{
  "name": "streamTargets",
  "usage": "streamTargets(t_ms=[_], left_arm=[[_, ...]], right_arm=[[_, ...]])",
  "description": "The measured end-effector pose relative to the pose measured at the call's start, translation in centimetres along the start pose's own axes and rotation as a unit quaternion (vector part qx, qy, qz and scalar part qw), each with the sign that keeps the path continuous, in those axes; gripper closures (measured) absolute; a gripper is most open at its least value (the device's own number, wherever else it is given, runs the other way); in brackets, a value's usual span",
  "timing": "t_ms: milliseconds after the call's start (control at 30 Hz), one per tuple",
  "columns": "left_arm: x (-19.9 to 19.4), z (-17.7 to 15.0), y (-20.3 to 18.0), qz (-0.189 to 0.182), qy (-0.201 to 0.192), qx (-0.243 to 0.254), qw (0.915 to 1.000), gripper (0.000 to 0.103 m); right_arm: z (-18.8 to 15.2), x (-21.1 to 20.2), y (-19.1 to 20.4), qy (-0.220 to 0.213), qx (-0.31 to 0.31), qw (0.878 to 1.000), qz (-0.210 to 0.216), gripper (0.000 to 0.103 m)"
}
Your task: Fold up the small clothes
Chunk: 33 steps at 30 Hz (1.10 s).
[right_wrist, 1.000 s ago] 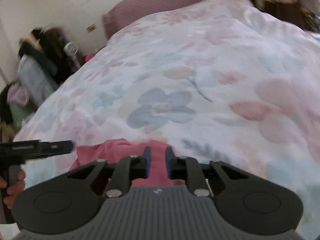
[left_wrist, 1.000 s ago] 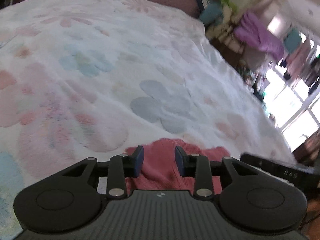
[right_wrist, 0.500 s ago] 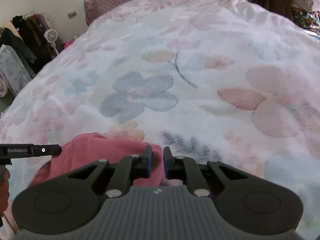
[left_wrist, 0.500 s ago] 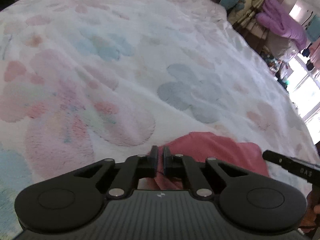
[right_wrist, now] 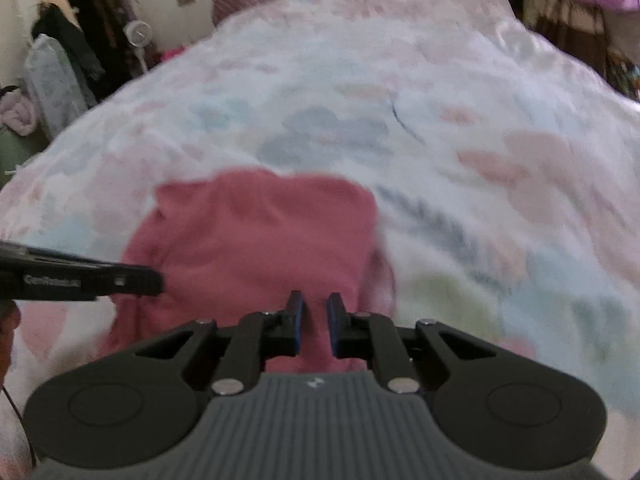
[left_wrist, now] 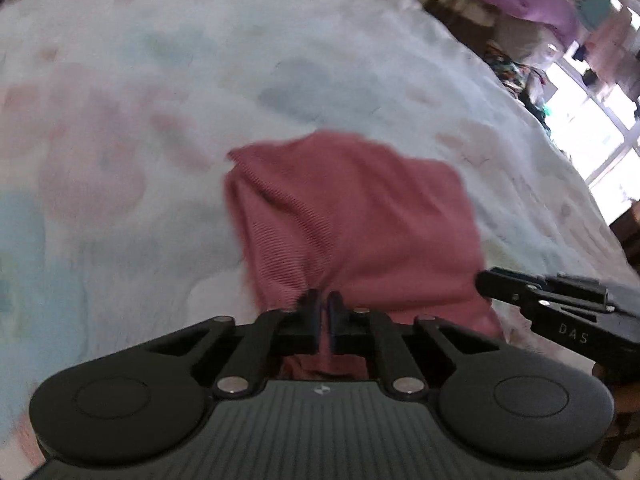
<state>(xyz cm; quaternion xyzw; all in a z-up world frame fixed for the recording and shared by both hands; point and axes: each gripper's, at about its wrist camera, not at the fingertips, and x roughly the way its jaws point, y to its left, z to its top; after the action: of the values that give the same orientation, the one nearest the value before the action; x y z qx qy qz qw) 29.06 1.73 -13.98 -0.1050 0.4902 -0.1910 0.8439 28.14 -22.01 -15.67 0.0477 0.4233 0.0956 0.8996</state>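
Pinching the near edge of the small pink ribbed knit garment (left_wrist: 352,216) at two spots, the left claw (left_wrist: 323,300) and right claw (right_wrist: 314,304) both clamp narrowly on cloth, apparently to carry that edge over the floral bed quilt (right_wrist: 460,120).

Each wrist camera looks steeply down along its own tongs, close over the bed (left_wrist: 120,200), both views sharing the pink garment (left_wrist: 352,216) between them.
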Motion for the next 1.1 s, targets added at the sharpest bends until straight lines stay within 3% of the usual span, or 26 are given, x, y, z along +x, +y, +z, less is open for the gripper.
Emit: streamTargets(t_ms=[67,167,300,433,533,600,700,767,833,1000,1100], left_arm=[[-0.8,0.3,0.8,-0.005,-0.003,-0.021,0.9998,0.097],[-2.6,0.4,0.7,0.025,-0.017,-0.012,0.9995,0.097],[-5.3,-0.6,0.6,0.010,-0.023,-0.020,0.9995,0.096],[-7.4,-2.6,-1.0,-0.025,-0.040,-0.016,0.9987,0.073],[-7.6,-4.3,-2.5,-0.035,-0.028,0.007,0.9989,0.061],[-7.0,-5.3,-3.2,-0.029,-0.016,0.020,0.9992,0.055],[-5.6,-6.6,-3.0,-0.019,0.006,0.014,0.9997,0.055],[-5.2,-6.9,-2.6,-0.014,0.007,0.001,0.9999,0.063],[-5.4,-6.9,-2.0,-0.042,0.010,-0.030,0.9986,0.097],[-9.4,-6.5,-1.9,-0.102,-0.040,-0.083,0.9905,0.097],[-8.9,-7.3,-1.1,-0.095,-0.023,-0.097,0.9904,0.097]], right_arm=[[-0.3,0.0,-0.4,0.005,0.003,1.000,-0.006,0.095],[-0.3,-1.4,-0.1,-0.001,-0.014,1.000,-0.023,0.095],[-0.9,-3.9,-0.3,-0.008,-0.010,1.000,-0.008,0.094],[-2.3,-6.4,0.3,-0.010,-0.007,1.000,0.007,0.090],[-3.5,-7.7,0.7,-0.005,0.000,1.000,0.026,0.085],[-4.5,-8.4,1.2,0.001,-0.010,1.000,0.027,0.076],[-6.0,-8.7,1.7,0.014,-0.023,0.999,0.026,0.072],[-6.8,-8.4,1.6,0.025,-0.019,0.999,0.025,0.072],[-7.4,-8.3,1.6,0.033,-0.019,0.999,0.030,0.072],[-8.1,-8.1,2.0,0.055,-0.035,0.997,0.042,0.073],[-8.4,-8.0,1.9,0.059,-0.045,0.997,0.029,0.074]])
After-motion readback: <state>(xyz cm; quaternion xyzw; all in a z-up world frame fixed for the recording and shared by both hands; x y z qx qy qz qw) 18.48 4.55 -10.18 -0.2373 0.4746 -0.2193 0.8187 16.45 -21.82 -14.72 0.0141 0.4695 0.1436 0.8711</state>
